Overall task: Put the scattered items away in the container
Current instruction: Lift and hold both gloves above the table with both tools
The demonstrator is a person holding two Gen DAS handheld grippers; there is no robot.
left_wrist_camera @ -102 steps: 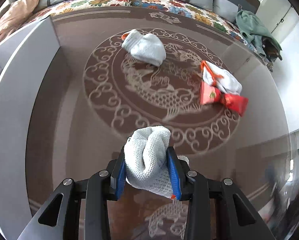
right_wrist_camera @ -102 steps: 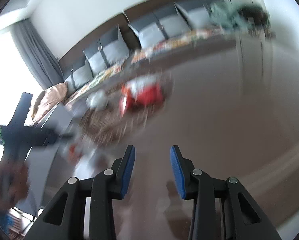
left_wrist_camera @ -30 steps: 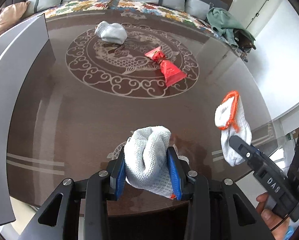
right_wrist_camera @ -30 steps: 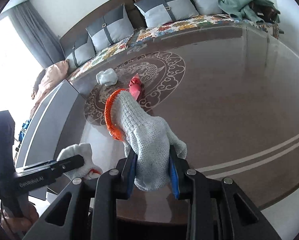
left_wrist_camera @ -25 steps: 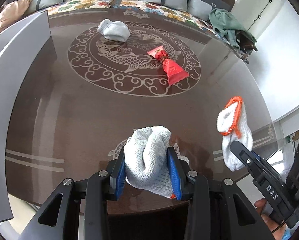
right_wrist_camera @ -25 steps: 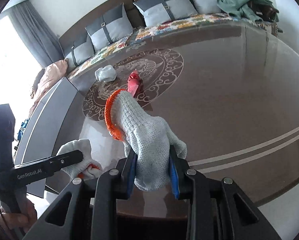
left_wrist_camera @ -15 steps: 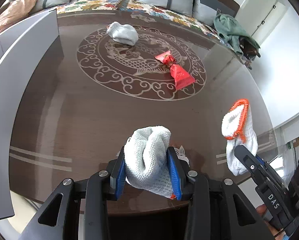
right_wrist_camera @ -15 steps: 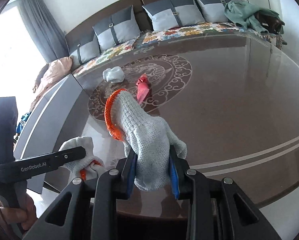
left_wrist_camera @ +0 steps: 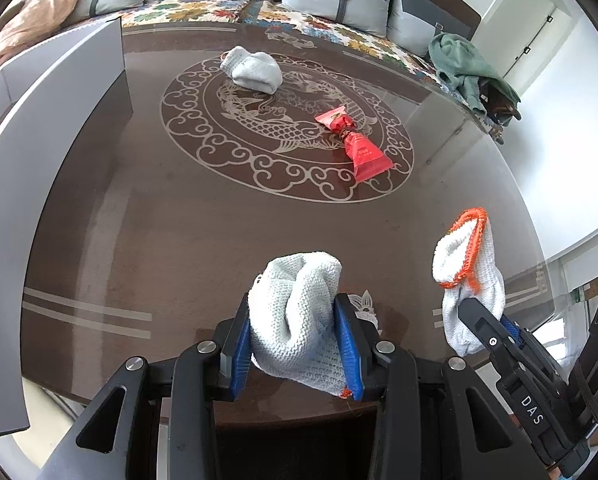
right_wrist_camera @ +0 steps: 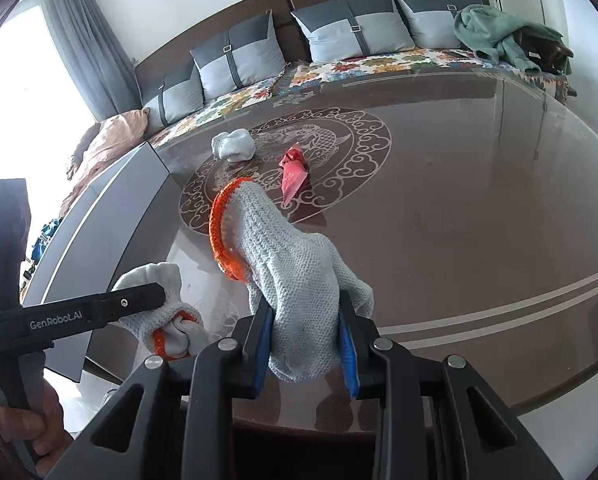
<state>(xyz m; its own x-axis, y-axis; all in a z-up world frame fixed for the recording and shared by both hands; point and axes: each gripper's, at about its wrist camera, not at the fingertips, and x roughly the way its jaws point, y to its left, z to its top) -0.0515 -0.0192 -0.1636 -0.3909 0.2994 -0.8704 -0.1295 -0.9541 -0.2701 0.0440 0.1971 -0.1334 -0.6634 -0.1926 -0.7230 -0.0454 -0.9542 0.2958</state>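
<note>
Left gripper [left_wrist_camera: 295, 344]: black arms with blue pads; the jaws are pinching a bunched white knit glove [left_wrist_camera: 295, 316] at six o'clock of the left wrist view, above the near edge of the surface.
Right gripper [right_wrist_camera: 305, 344]: the same build; the jaws are clamping a second white knit glove with an orange cuff [right_wrist_camera: 295, 280], its ribbed cuff opening standing up toward eleven o'clock.
Surface [left_wrist_camera: 179, 220]: a glossy dark brown round tabletop, printed with a pale fish and scroll medallion and two pale stripes near its rim.
Loose glove [left_wrist_camera: 253, 72]: a soft grey-white knit lump is lying on the medallion at twelve o'clock in the left wrist view, apart from both grippers.
Red wrapper [left_wrist_camera: 357, 144]: a shiny crinkled foil packet, twisted in the middle and flared at both ends, is lying on the medallion at about one o'clock.
Container [left_wrist_camera: 39, 160]: a smooth grey box with flat straight walls is standing at nine o'clock along the left side of the surface; its inside is hidden.
Sofa [right_wrist_camera: 339, 40]: grey two-tone cushions and a floral cover are showing beyond the surface, with a crumpled green cloth [right_wrist_camera: 495, 36] at two o'clock.
Hand [right_wrist_camera: 39, 420]: a person's fingers are wrapping the left gripper's handle at eight o'clock of the right wrist view.
</note>
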